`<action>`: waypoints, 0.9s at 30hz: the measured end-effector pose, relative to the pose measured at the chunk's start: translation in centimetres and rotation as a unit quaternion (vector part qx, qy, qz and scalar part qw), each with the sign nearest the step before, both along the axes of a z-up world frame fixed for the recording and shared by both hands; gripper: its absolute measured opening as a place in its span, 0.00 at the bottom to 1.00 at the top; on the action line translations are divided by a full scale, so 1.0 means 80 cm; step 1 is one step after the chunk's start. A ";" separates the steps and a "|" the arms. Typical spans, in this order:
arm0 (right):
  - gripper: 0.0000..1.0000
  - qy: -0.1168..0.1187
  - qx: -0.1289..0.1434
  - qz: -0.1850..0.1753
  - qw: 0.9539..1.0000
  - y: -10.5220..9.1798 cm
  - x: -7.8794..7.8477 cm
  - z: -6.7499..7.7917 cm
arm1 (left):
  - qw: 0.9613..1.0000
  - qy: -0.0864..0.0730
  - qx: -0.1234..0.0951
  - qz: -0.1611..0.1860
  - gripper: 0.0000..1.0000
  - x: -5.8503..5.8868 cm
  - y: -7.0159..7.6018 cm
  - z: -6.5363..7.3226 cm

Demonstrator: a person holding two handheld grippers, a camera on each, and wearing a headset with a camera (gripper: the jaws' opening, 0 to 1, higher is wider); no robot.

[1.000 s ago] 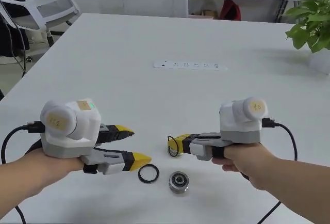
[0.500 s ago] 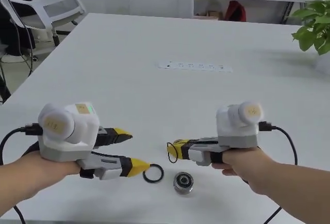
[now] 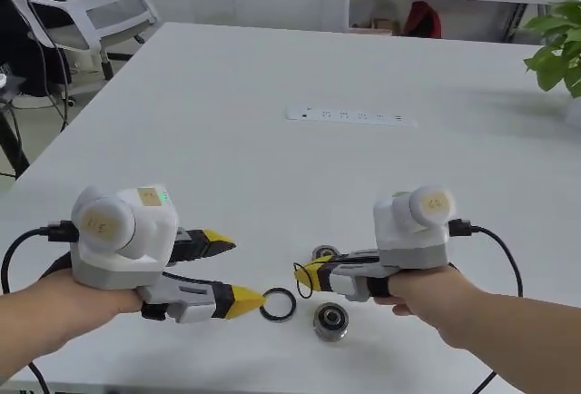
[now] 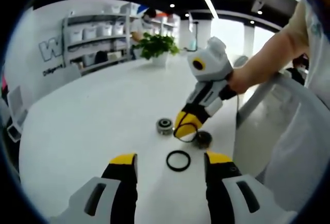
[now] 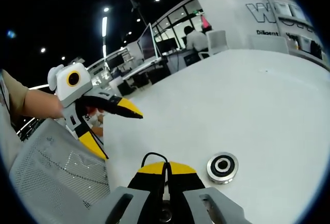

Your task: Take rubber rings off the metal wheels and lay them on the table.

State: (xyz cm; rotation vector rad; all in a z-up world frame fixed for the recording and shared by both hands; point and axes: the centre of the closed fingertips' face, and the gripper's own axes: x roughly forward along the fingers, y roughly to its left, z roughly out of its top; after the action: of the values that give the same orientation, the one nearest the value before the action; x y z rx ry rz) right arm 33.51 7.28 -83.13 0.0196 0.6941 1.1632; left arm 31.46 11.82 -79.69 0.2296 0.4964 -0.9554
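A rubber ring (image 3: 298,278) is clamped in the narrow right gripper (image 3: 310,276), low over the table (image 3: 272,167). 1 freed ring (image 3: 279,304) lies at 7 o'clock of it and a metal wheel (image 3: 330,319) at 5. The left gripper (image 3: 241,272) is held wide.

Rubber ring (image 5: 146,156) in closed right claw (image 5: 166,166)

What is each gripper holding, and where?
Right gripper pinches a rubber ring by one edge of its band, jaws shut; left gripper is open and empty.
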 end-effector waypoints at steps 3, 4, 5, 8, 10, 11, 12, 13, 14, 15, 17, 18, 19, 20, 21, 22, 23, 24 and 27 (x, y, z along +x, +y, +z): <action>0.00 -0.002 -0.008 0.005 1.000 0.001 -0.002 -0.003 | 1.000 0.001 0.000 0.002 0.53 -0.001 0.002 -0.001; 0.00 -0.002 -0.013 0.008 1.000 0.001 -0.003 -0.006 | 1.000 0.002 0.000 0.002 0.53 -0.002 0.002 -0.001; 0.00 -0.002 -0.015 0.011 1.000 0.002 -0.004 -0.007 | 1.000 0.002 0.000 0.002 0.53 -0.002 0.002 -0.002; 0.00 -0.003 -0.019 0.014 1.000 0.002 -0.005 -0.011 | 1.000 0.004 0.000 0.002 0.53 -0.004 0.001 -0.003; 0.00 -0.002 -0.023 0.014 1.000 0.003 -0.006 -0.014 | 1.000 0.004 0.000 0.002 0.53 -0.005 0.001 -0.004; 0.00 -0.002 -0.025 0.014 1.000 0.003 -0.005 -0.015 | 1.000 0.005 0.000 0.001 0.53 -0.006 0.001 -0.004; 0.00 -0.002 -0.028 0.013 1.000 0.003 -0.005 -0.016 | 1.000 0.004 0.001 0.001 0.53 -0.007 0.001 -0.004; 0.00 -0.002 -0.029 0.013 0.999 0.004 -0.005 -0.018 | 1.000 0.004 0.001 0.000 0.53 -0.007 0.001 -0.004; 0.00 -0.001 -0.029 0.013 0.999 0.004 -0.005 -0.018 | 1.000 0.004 0.002 0.000 0.53 -0.006 0.002 -0.004; 0.00 0.000 -0.031 0.012 0.999 0.005 -0.005 -0.019 | 1.000 0.004 0.003 0.000 0.53 -0.006 0.003 -0.004; 0.00 -0.003 -0.036 0.012 0.999 0.005 -0.005 -0.021 | 1.000 0.004 0.004 0.001 0.53 -0.006 0.005 -0.004; 0.00 -0.002 -0.036 0.012 0.999 0.005 -0.005 -0.021 | 1.000 0.004 0.004 0.001 0.53 -0.006 0.005 -0.005; 0.00 0.000 -0.037 0.011 0.999 0.005 -0.004 -0.022 | 1.000 0.005 0.004 0.002 0.53 -0.006 0.006 -0.005; 0.00 -0.001 -0.038 0.011 0.999 0.005 -0.004 -0.022 | 1.000 0.005 0.004 0.002 0.53 -0.006 0.006 -0.005; 0.00 -0.003 -0.039 0.010 0.999 0.006 -0.003 -0.022 | 1.000 0.004 0.005 0.002 0.53 -0.006 0.007 -0.005; 0.00 -0.002 -0.039 0.008 0.999 0.006 -0.003 -0.022 | 1.000 0.005 0.005 0.002 0.53 -0.006 0.007 -0.005; 0.00 -0.001 -0.039 0.007 0.999 0.006 -0.003 -0.022 | 1.000 0.005 0.006 0.002 0.53 -0.007 0.007 -0.005; 0.00 -0.002 -0.039 0.007 0.999 0.006 -0.003 -0.021 | 1.000 0.005 0.006 0.002 0.53 -0.007 0.007 -0.005; 0.00 -0.001 -0.039 0.006 0.999 0.006 -0.002 -0.021 | 1.000 0.005 0.007 0.003 0.53 -0.007 0.007 -0.006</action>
State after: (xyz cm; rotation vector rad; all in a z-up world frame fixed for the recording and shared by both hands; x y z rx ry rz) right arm 33.33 7.79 -84.83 -0.0519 0.7390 1.1468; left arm 30.92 12.41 -80.18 0.2358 0.5136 -0.9490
